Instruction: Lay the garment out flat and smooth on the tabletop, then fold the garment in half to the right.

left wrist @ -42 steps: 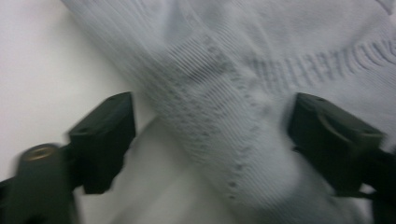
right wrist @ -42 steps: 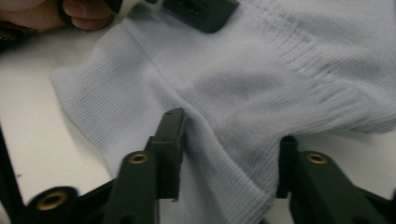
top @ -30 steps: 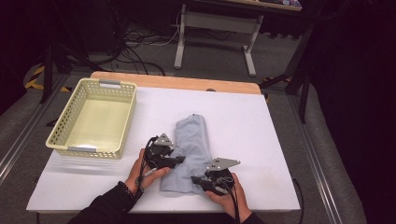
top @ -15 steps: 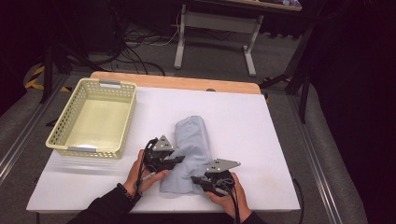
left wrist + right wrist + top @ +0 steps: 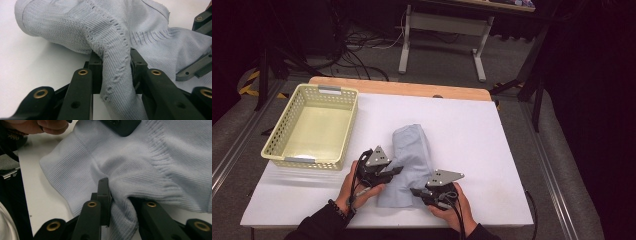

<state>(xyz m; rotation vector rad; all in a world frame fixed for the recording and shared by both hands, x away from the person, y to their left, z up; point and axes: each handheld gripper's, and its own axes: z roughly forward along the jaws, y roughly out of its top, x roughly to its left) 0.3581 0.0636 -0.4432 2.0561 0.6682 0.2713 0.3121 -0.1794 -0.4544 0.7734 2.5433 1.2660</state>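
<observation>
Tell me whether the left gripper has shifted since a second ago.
Yes. The left gripper, shut on the light-blue knit garment, has moved slightly away from the person, nearer the yellow basket.

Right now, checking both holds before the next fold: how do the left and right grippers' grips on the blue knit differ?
The left gripper pinches an edge with an openwork hole pattern; the right gripper pinches plain ribbed fabric. On the table, the left gripper sits farther up the blue knit; the right gripper sits nearer its bottom end. Both are shut on bunched folds.
</observation>
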